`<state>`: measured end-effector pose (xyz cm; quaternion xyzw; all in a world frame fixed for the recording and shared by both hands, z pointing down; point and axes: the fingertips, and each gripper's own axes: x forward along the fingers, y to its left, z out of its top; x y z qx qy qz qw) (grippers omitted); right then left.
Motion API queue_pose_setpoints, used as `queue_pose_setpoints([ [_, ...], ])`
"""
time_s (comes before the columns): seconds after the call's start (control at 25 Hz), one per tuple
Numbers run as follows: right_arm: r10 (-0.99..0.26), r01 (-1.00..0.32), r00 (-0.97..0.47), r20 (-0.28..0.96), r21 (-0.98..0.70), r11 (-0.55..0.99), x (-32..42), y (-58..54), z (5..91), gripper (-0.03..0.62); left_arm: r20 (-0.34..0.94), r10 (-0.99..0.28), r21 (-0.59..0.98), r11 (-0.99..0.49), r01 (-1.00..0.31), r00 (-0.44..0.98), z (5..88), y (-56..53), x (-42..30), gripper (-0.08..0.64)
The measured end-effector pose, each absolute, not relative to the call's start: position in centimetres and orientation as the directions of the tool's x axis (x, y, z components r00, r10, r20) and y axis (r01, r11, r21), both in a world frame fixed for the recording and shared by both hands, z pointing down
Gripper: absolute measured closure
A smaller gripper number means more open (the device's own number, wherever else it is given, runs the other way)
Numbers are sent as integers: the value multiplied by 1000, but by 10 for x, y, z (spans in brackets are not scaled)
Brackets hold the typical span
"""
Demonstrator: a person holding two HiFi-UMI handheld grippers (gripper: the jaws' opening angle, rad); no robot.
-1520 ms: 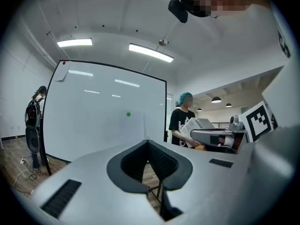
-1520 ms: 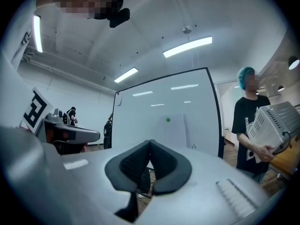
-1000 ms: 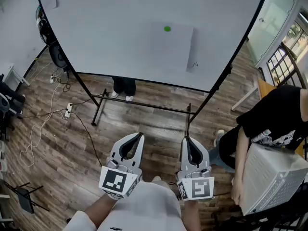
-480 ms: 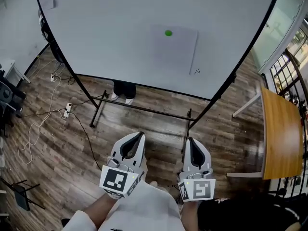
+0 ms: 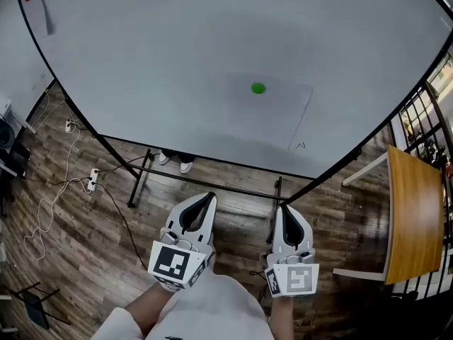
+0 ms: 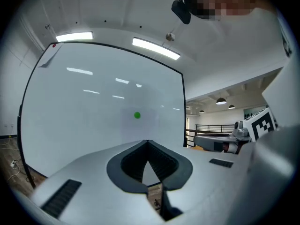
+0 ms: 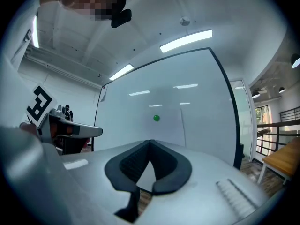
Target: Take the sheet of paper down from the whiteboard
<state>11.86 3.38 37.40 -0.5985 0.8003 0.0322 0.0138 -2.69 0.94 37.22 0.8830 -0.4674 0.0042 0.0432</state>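
Observation:
A white sheet of paper [image 5: 265, 115] hangs on the whiteboard [image 5: 156, 69], pinned by a green round magnet [image 5: 258, 88]; its lower right corner curls off the board. The magnet shows as a green dot in the left gripper view [image 6: 137, 115] and in the right gripper view [image 7: 156, 118]. My left gripper [image 5: 209, 197] and right gripper [image 5: 287, 210] are side by side, level, aimed at the board and well short of it. Both are shut with nothing between the tips.
The board stands on a black frame [image 5: 205, 183] over a wooden floor. A wooden table [image 5: 410, 218] is at the right, by a railing. Cables and a power strip [image 5: 92, 179] lie at the left. A second small sheet [image 5: 44, 9] hangs at the board's top left.
Both grippers and my head have moved toward the whiteboard; the board and paper look larger and closer. The person with a white basket at the right has left the view.

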Motion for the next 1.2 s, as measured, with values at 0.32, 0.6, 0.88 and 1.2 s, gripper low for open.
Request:
queue_pose_setpoints([
  [0.32,-965,-966,-255,-66,54,252,96,-74,357,581,31,-787,102,-611,-785,616,361,-102,-35,554],
  [0.6,-969,-970,-239,-67,56,235,91,-123,352,581,27,-779,100,-622,-777,627,357,-153,-41,554],
  [0.88,-962,-965,-262,-80,34,260,96,-137,349,581,56,-785,106,-609,-786,616,365,-163,-37,554],
  [1.2,-962,-964,-265,-68,18,265,106,-147,350,581,79,-752,119,-644,-755,654,375,-185,-27,500],
])
